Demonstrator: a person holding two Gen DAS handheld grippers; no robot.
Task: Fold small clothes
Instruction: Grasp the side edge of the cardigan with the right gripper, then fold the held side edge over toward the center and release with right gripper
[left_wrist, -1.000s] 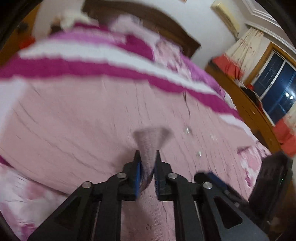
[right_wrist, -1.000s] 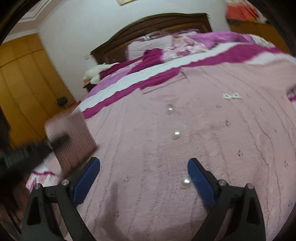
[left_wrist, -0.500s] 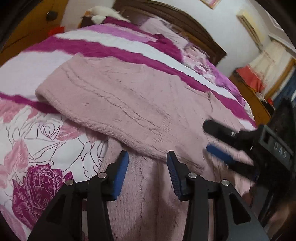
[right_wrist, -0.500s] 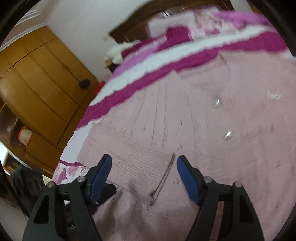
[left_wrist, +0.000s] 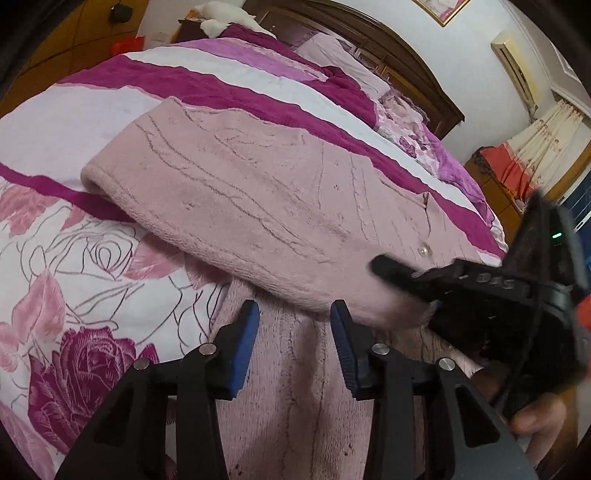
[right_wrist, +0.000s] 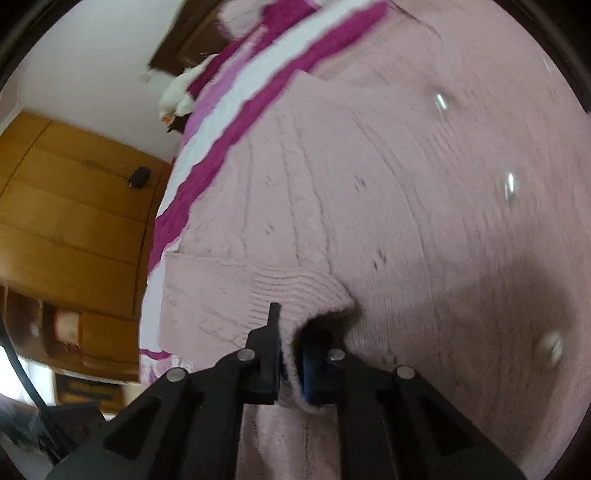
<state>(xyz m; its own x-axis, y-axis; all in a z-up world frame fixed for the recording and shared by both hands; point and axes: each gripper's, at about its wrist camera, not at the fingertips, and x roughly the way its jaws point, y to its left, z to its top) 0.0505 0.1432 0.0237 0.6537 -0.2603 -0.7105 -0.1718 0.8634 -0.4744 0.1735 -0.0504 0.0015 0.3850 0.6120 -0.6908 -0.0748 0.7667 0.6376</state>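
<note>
Between my left gripper's (left_wrist: 293, 325) blue pads lies the ribbed lower strip of the pink knit cardigan (left_wrist: 258, 199). The pads stand apart on either side of the cloth and do not press it; the jaws are closing a little, so this claw holds nothing yet.

Just to its right, my right gripper (right_wrist: 290, 363) is clamped tight on a raised fold of the same knit, at a ribbed edge that looks like a cuff or hem corner. Cloth bulges up out of the pinch. In the left wrist view that gripper (left_wrist: 417, 295) appears blurred, with pink knit at its tip and my hand (left_wrist: 535, 421) behind it.

Beyond both claws, the cardigan lies spread on the bed cover (left_wrist: 74, 280). One sleeve or side panel is already laid across the body, its rounded fold edge facing left. A pearl button (left_wrist: 423, 251) shows on the placket, and the right wrist view catches more of them, smeared by motion.

Farther off: magenta and white stripes, pillows, dark headboard (left_wrist: 369, 33).

Judgement on progress: one fold appears done. Second fold only started, one corner gripped. Left claw needs its own hold before the lift. Final tidy stack not yet reached.
</note>
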